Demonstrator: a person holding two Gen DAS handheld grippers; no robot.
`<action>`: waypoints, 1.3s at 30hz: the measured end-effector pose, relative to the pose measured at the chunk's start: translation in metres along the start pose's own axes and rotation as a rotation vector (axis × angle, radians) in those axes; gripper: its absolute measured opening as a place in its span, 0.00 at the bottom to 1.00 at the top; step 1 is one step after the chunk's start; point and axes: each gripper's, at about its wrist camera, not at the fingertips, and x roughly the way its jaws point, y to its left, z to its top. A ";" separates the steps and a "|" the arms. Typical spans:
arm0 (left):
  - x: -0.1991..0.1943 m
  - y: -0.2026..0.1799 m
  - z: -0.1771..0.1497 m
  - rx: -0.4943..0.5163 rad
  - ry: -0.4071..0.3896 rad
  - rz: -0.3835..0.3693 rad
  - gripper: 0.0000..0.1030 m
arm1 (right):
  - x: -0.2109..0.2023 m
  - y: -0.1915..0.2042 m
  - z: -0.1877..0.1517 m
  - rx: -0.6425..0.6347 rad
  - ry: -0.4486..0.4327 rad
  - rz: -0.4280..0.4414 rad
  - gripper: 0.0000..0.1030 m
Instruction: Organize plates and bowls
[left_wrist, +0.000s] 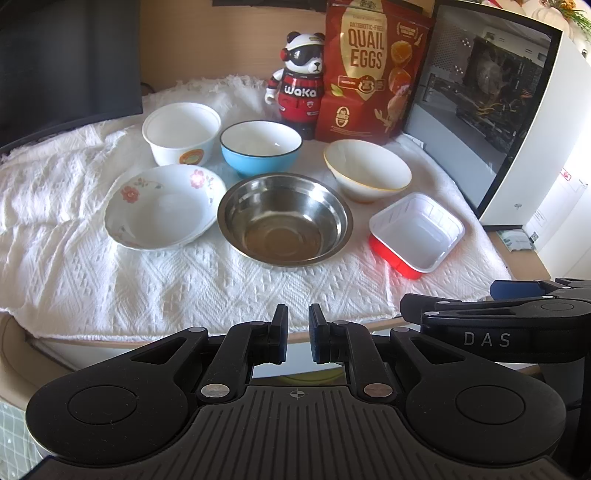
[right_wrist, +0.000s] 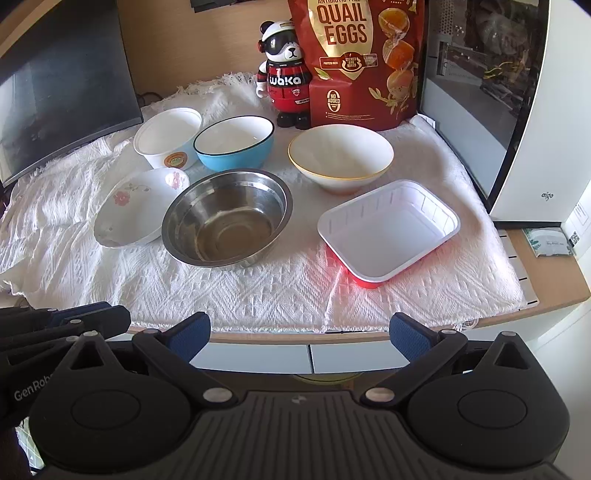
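Note:
Several dishes sit on a white cloth (left_wrist: 110, 288): a steel bowl (left_wrist: 282, 219) (right_wrist: 226, 218) in the middle, a floral plate (left_wrist: 164, 205) (right_wrist: 136, 208) to its left, a blue bowl (left_wrist: 260, 147) (right_wrist: 234, 142), a white paper bowl (left_wrist: 181, 133) (right_wrist: 168, 136), a white gold-rimmed bowl (left_wrist: 367, 170) (right_wrist: 340, 157) and a red square tray (left_wrist: 415, 234) (right_wrist: 388, 230) at right. My left gripper (left_wrist: 298, 332) is nearly shut and empty, at the table's front edge. My right gripper (right_wrist: 300, 332) is open and empty, also at the front edge.
A panda figure (left_wrist: 301, 92) and a red quail-egg bag (left_wrist: 369, 70) stand at the back. A white PC case (left_wrist: 517, 122) stands at right, a dark monitor (left_wrist: 66, 62) at left. A small packet (right_wrist: 548, 242) lies on the desk at right.

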 end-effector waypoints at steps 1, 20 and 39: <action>0.000 0.000 0.000 0.000 0.000 0.000 0.14 | 0.000 0.000 0.000 0.001 0.001 0.001 1.00; -0.002 0.003 -0.002 -0.008 0.008 -0.005 0.14 | -0.001 0.004 -0.001 0.000 0.007 0.003 1.00; -0.006 0.004 -0.002 -0.020 0.010 -0.007 0.14 | -0.002 0.013 -0.003 -0.012 0.020 0.007 1.00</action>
